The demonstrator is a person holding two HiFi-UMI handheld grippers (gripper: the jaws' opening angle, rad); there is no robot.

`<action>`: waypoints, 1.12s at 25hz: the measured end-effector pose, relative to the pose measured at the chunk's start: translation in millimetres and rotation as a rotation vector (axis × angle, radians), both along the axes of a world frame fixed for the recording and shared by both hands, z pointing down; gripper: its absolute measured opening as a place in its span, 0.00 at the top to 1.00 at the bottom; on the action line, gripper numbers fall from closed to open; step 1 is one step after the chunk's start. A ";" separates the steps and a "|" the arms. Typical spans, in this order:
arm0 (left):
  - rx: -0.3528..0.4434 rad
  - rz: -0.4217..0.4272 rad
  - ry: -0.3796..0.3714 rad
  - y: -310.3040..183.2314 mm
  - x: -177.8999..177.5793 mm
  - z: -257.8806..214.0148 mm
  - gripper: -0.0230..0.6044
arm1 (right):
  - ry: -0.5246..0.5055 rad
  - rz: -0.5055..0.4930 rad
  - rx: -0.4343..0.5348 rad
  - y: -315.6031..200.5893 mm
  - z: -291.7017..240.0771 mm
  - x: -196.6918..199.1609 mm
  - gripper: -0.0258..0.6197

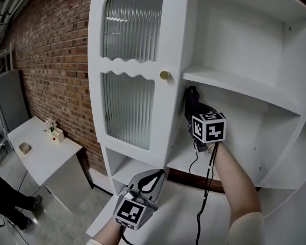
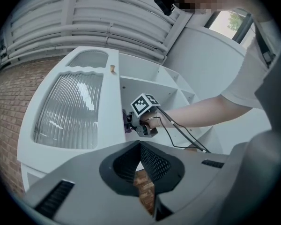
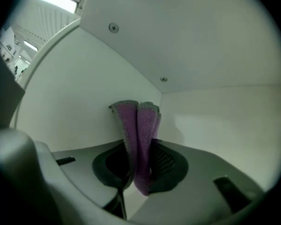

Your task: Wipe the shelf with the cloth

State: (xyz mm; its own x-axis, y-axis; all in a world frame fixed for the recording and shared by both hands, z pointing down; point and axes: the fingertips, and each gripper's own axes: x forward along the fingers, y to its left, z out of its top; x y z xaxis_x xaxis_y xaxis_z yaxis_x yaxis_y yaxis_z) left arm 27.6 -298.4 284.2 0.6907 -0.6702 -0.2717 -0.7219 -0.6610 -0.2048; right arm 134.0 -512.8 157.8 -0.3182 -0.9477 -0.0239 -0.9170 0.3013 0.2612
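Observation:
A purple cloth (image 3: 139, 130) hangs folded between the jaws of my right gripper (image 3: 140, 162), which is shut on it. In the head view that gripper (image 1: 193, 111) reaches into the middle compartment of the white cabinet, above the shelf board (image 1: 179, 160). There the cloth (image 1: 192, 95) looks dark, close to the compartment's left inner wall. The right gripper view shows the cloth's upper end against a white inner corner. My left gripper (image 1: 154, 179) is held low in front of the cabinet, jaws together and nothing in them. Its own view (image 2: 139, 145) looks up at the right gripper.
A ribbed-glass door with a brass knob (image 1: 164, 75) stands just left of the open compartment. Another shelf (image 1: 234, 83) lies above the right gripper. A black cable (image 1: 201, 208) hangs from the right gripper. Left are a brick wall (image 1: 56, 60) and a white table (image 1: 41, 157).

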 end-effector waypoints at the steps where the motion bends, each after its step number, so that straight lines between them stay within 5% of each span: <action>1: -0.011 0.000 0.004 -2.2 0.3 2.9 0.94 | 0.015 0.005 0.007 -6.8 0.8 -0.8 0.83; 5: -0.033 -0.002 0.009 -10.6 3.4 15.7 0.94 | 0.003 0.032 0.002 -25.8 6.7 5.0 0.83; 11: -0.051 -0.010 0.012 -14.7 0.5 24.4 0.94 | 0.017 -0.075 0.001 -26.3 13.7 -3.5 0.83; 20: -0.044 -0.032 -0.004 -8.0 3.3 26.8 0.94 | 0.039 -0.218 -0.008 28.7 20.9 -26.7 0.83; 28: -0.022 -0.023 -0.016 4.7 12.0 25.3 0.94 | 0.105 -0.241 0.019 79.5 25.2 -50.0 0.83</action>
State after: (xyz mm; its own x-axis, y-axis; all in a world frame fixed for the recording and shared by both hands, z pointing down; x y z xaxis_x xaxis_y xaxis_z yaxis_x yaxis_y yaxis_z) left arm 39.6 -293.7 309.4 0.6794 -0.6915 -0.2456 -0.7335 -0.6490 -0.2020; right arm 84.1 -433.3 183.0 -0.5362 -0.8441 0.0041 -0.7872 0.5018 0.3585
